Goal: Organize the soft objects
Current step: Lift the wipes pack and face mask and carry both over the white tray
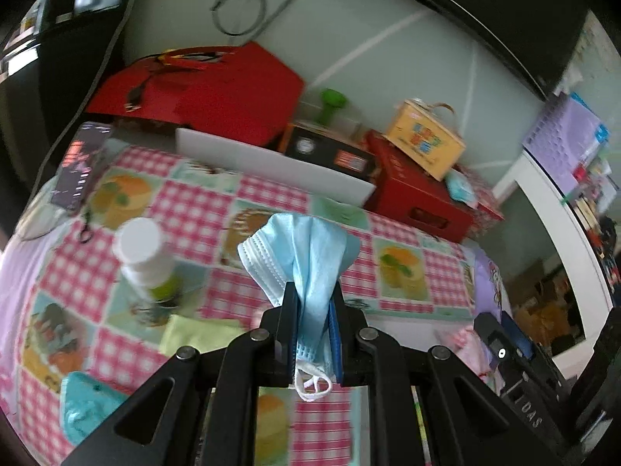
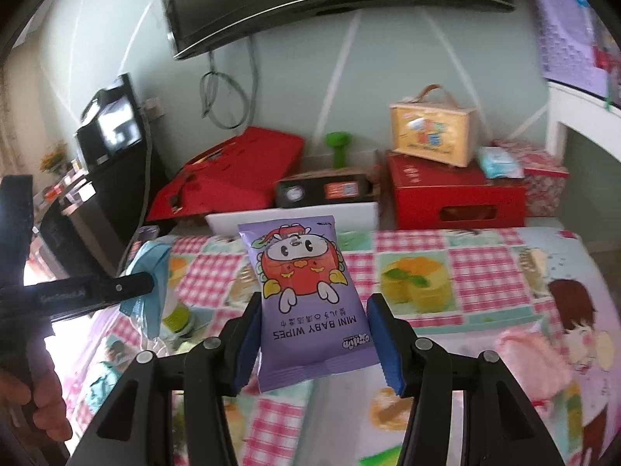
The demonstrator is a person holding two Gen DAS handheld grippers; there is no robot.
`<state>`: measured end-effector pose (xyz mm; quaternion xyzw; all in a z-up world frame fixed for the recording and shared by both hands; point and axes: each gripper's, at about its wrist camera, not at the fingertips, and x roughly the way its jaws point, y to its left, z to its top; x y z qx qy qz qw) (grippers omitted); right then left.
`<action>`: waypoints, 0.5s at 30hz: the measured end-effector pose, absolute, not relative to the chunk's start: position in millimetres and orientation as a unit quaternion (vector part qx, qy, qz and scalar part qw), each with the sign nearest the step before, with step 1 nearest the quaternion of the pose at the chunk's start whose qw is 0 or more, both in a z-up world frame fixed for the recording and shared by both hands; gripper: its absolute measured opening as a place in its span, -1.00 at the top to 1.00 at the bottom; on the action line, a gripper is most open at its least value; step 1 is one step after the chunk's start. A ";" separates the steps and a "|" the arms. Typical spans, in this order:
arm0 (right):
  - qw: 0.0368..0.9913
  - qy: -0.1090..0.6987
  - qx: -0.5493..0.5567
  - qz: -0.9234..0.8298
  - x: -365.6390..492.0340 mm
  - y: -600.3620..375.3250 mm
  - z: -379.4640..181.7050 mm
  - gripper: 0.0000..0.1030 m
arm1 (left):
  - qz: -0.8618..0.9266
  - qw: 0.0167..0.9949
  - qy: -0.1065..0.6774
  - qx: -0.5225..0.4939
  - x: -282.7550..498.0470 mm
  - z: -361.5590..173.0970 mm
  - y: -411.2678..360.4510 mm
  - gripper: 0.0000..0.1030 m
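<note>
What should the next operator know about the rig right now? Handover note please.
Left gripper: shut on a crumpled light-blue disposable face mask, held above the checked tablecloth.
Right gripper: holds a purple mini baby wipes pack between its blue pads.
White open box at the table's far edge.
Done: both picked up. Left: neither placed; teal mask still on the cloth.

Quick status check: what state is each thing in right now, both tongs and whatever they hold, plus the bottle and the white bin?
left tongs: shut on the face mask
face mask: crumpled, held off the table
right tongs: closed on the wipes pack
wipes pack: sealed, held with its print upside down
white bottle: upright, capped
white bin: open-topped, contents hidden
</note>
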<state>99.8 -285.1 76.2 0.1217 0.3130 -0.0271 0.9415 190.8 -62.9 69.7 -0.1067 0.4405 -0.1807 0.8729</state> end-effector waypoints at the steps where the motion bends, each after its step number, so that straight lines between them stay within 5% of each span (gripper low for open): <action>1: 0.941 0.311 0.126 -0.039 96.9 -293.4 76.5 -0.08 | -0.191 0.871 0.441 -0.102 190.5 68.7 -71.9 0.73; 15: 0.914 0.307 0.186 -0.189 55.6 -390.8 67.6 -0.08 | -0.279 0.842 0.460 -0.039 172.3 44.7 -168.2 0.73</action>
